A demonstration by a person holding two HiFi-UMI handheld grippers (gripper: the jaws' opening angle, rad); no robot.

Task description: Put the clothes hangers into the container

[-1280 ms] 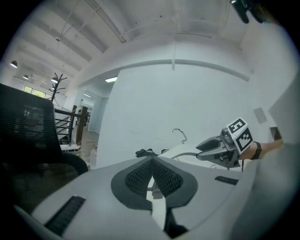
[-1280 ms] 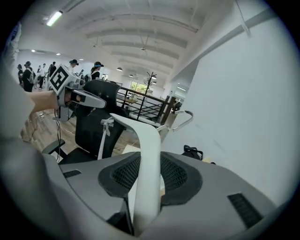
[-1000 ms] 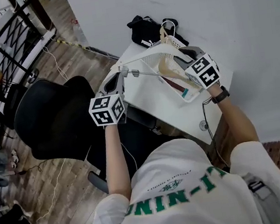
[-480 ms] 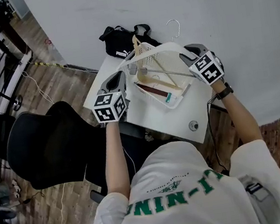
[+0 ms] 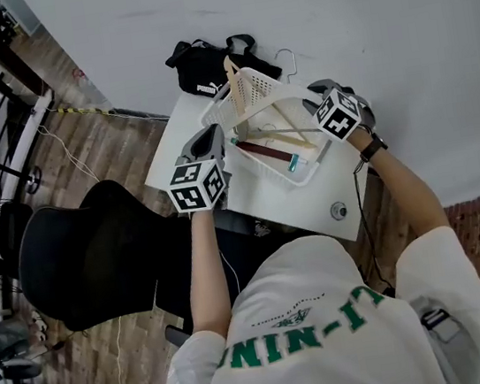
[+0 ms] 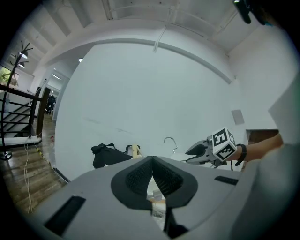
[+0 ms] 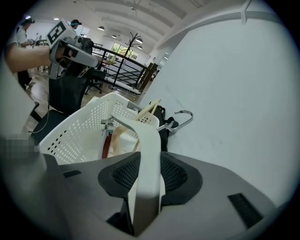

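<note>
White counter (image 5: 288, 199) pushed against a plain white wall. Right gripper (image 7: 149, 158) clamped narrow on the rim of the white perforated container (image 5: 253, 86), at its right side. Left gripper (image 6: 152, 160) with jaws closed together, nothing between them, just beside the container's left edge. Wooden clothes hangers (image 5: 283, 133) lying inside, metal hook (image 5: 285, 55) poking past the rim toward the wall. Black bag (image 5: 203, 65) at the back corner; bare counter up front; black chair (image 5: 97, 253) off the left edge.
</note>
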